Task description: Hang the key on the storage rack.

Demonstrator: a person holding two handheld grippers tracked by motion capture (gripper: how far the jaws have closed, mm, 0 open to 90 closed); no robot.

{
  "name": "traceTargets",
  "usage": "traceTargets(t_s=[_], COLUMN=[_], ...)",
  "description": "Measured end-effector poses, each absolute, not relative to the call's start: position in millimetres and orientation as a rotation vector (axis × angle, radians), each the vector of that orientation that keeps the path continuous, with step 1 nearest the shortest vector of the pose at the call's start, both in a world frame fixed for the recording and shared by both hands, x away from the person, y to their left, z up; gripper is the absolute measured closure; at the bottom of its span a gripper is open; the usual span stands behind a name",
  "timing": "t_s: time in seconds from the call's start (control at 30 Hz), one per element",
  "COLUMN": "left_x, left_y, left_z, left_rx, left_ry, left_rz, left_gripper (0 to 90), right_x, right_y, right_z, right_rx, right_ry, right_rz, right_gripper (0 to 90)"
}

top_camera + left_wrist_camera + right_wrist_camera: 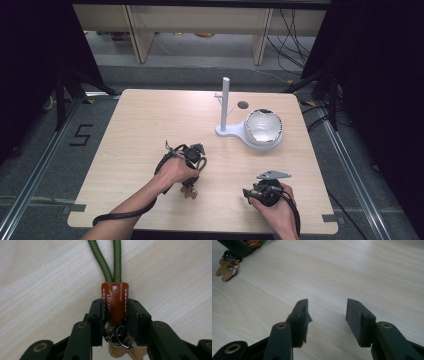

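**Left jaws clamped on the keychain's leather tab**

Nearest the camera were your two hands at the table's front edge. Your left gripper (191,172) sat left of centre on the wooden table (150,125), its jaws closed on the brown leather tab (115,302) of a keychain. The two green cords (110,260) ran away from the tab across the wood, and the metal rings (117,336) and a tan leather charm (125,352) hung behind the jaws. In the high view the charm lay on the table just under your left hand (175,172). Further right, your right gripper (327,315) rested near the front edge with its jaws standing apart and nothing between them. Toward the back right stood a white hanger stand (225,105) with a white bowl (263,127) touching its base.
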State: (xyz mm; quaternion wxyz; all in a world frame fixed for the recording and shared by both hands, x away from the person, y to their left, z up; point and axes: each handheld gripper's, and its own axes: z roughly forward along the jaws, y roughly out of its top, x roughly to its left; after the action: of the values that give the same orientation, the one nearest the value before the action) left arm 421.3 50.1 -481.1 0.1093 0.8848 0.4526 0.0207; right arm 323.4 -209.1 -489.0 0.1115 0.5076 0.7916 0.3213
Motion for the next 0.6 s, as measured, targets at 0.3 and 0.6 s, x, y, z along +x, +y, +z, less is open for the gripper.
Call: traceTargets(t_s=[0.3, 0.6], left_x=[420, 411], left_y=[58, 69], left_z=[-478, -479], left_rx=[2.667, 2.626], left_ry=[1.164, 1.068], left_rz=[0.093, 0.113], left_gripper=[69.1, 69.3], right_x=[325, 325], right_y=[-211, -211], right_z=[-491, -491], right_rx=[1.456, 1.458], right_ry=[2.327, 2.316], right_rz=[0.951, 0.952], right_gripper=[53.6, 53.7])
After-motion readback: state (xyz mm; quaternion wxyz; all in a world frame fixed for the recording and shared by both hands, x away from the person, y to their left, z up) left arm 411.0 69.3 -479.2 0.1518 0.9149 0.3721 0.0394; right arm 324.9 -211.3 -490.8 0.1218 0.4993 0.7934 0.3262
